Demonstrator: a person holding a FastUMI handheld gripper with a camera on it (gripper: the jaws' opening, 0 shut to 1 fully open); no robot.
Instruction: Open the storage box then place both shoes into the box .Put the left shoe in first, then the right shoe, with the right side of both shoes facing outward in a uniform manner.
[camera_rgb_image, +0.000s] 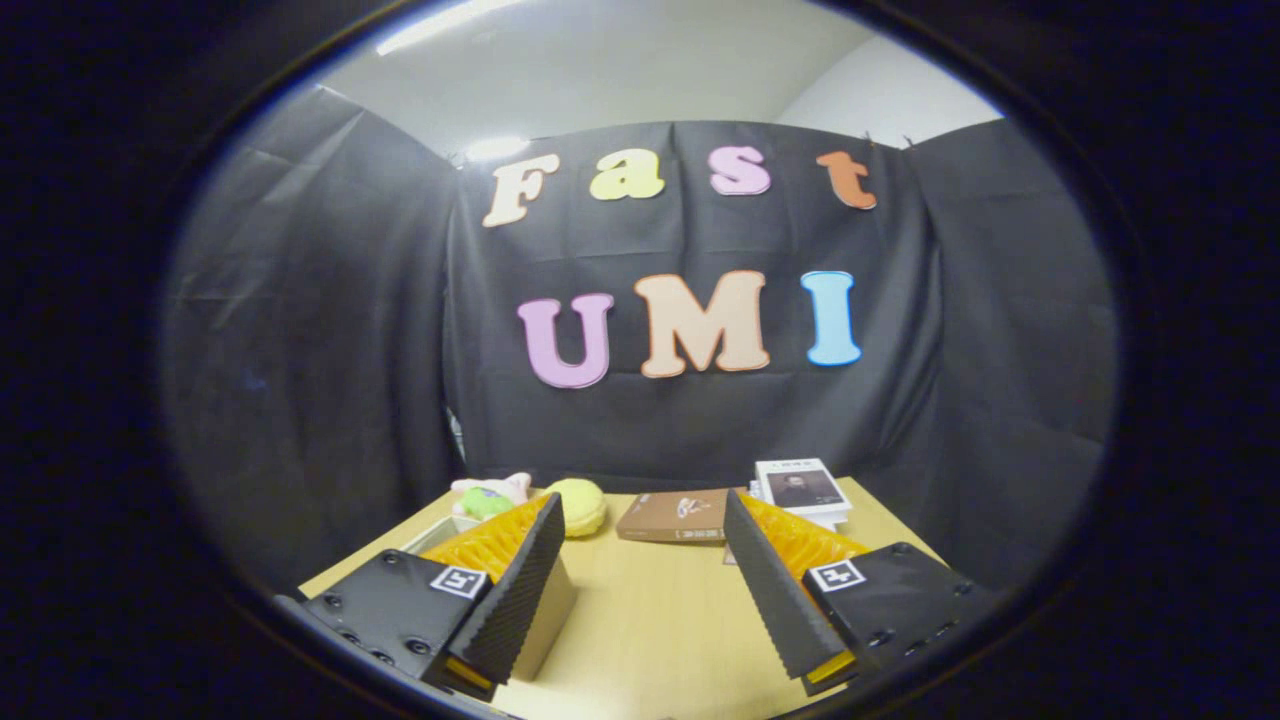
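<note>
The gripper (642, 505) has its jaws spread wide and holds nothing; bare tabletop (650, 630) shows between the two fingers. On the near left, a pale box-like container (550, 608) sits directly under and behind the left finger, with one wall emerging beneath the finger and a light rim showing on its far left side. This is judged to be the storage box. The finger covers most of it, so it cannot be told whether the box is open or closed, or what it contains. The container lies to the left of the gap between the jaws and not within it. If it is the storage box, it is judged rigid and light, liable to slide on the smooth tabletop when pushed, and best taken at a lid edge or lip, where both fingers can press on a thin wall. Shoes are judged light, soft in the upper and stiffer at the sole and heel. The heel collar or the top edge beside the opening would offer the firmest hold and would keep the shoe's side orientation under control. Beyond the fingertips, at the far edge, a flat brown book-like item (672, 516) lies near the centre, a stack of white booklets (800, 487) lies far right, and a yellow plush piece (582, 505) and a pink and green soft toy (490, 494) lie far left.
</note>
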